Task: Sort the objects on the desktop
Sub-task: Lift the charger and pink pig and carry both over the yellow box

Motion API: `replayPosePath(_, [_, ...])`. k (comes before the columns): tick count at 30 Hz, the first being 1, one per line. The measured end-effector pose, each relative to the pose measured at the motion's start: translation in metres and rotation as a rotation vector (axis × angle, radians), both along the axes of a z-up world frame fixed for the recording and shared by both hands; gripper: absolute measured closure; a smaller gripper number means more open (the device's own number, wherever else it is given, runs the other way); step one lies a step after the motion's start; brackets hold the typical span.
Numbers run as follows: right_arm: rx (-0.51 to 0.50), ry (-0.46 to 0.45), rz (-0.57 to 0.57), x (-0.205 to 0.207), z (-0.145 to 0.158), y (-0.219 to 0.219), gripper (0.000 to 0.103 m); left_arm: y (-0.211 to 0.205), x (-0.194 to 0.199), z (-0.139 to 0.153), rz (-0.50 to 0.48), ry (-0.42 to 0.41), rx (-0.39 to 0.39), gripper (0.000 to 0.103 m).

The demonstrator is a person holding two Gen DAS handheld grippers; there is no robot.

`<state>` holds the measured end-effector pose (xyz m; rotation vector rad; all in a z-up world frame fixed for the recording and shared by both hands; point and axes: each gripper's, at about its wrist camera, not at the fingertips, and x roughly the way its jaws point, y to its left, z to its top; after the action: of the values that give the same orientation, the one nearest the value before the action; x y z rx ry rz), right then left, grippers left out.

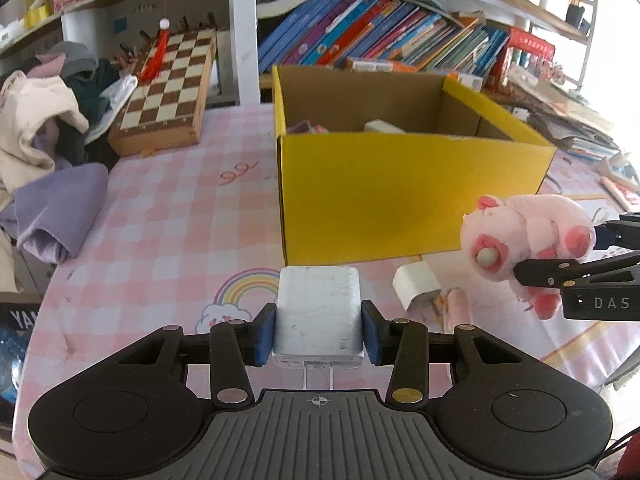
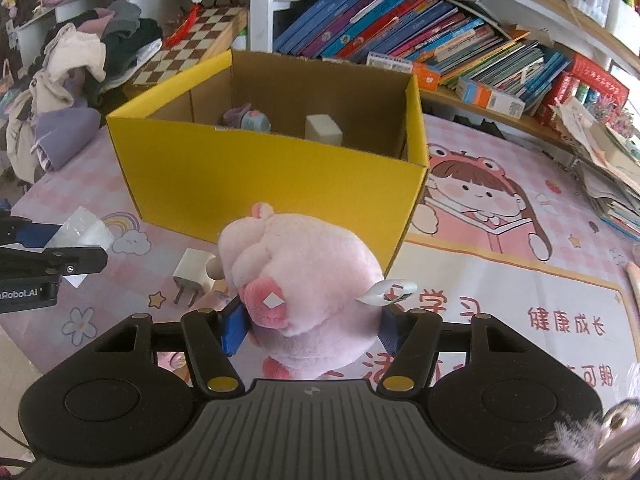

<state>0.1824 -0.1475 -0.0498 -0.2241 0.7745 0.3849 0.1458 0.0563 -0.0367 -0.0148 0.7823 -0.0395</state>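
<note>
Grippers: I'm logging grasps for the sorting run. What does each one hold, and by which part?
Left gripper holds the white charger block by its two side faces. Right gripper holds the pink plush toy across its body.

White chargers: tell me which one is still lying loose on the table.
The small white charger before the yellow box, prongs showing. The larger is clamped in the left gripper; another sits inside the box.

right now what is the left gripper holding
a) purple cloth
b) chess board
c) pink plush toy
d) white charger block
d: in the left wrist view the left gripper has its blue pads pressed on both sides of the white charger block; the pink plush toy is in the right gripper.
</note>
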Motion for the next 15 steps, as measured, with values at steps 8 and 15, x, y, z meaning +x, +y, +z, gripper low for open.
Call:
replayPosePath(8, [0.017,-0.05,-0.035,-0.016,0.015,-0.005,0.042,0.001,-0.012,0.017,-0.016,-0.057,-0.01,0.061])
replayPosePath(15, [0.026,-0.082,-0.043,-0.028,0.025,-0.006,0.042,-0.006,-0.021,0.031,-0.061,-0.105,0.006,0.061])
